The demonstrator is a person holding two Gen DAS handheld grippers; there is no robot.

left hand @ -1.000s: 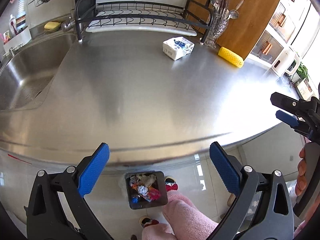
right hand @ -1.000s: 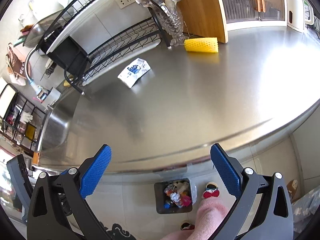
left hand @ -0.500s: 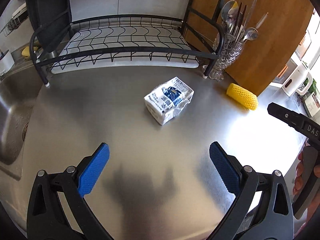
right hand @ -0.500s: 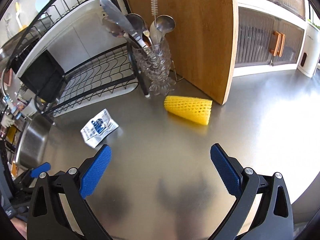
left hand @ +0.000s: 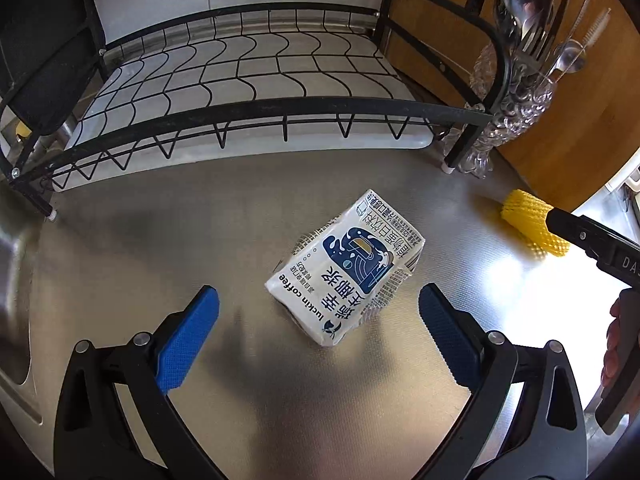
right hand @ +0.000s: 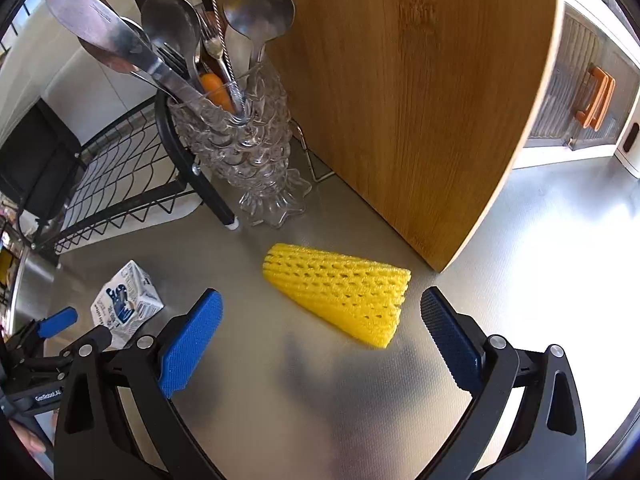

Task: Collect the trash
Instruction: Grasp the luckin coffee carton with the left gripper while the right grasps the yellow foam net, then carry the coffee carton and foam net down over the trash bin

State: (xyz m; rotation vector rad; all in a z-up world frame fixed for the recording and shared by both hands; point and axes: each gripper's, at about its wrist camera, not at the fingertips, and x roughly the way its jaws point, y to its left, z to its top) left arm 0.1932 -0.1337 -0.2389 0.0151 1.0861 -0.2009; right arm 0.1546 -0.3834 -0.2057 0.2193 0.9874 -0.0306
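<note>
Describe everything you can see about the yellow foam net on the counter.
The yellow foam net is a soft-looking mesh sleeve with rows of small holes, flattened and tapering toward one end. It lies on its side on the steel counter, empty as far as shows, in front of the upright wooden cutting board and right of the glass utensil holder, apart from both. The open right gripper is close before it, jaws spread wide, not touching. Only the counter touches it.

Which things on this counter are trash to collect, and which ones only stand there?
To collect:
- crumpled white and blue coffee carton
- yellow foam mesh sleeve

Only standing there:
- black wire dish rack
- glass cutlery holder with spoons
- upright wooden cutting board
</note>
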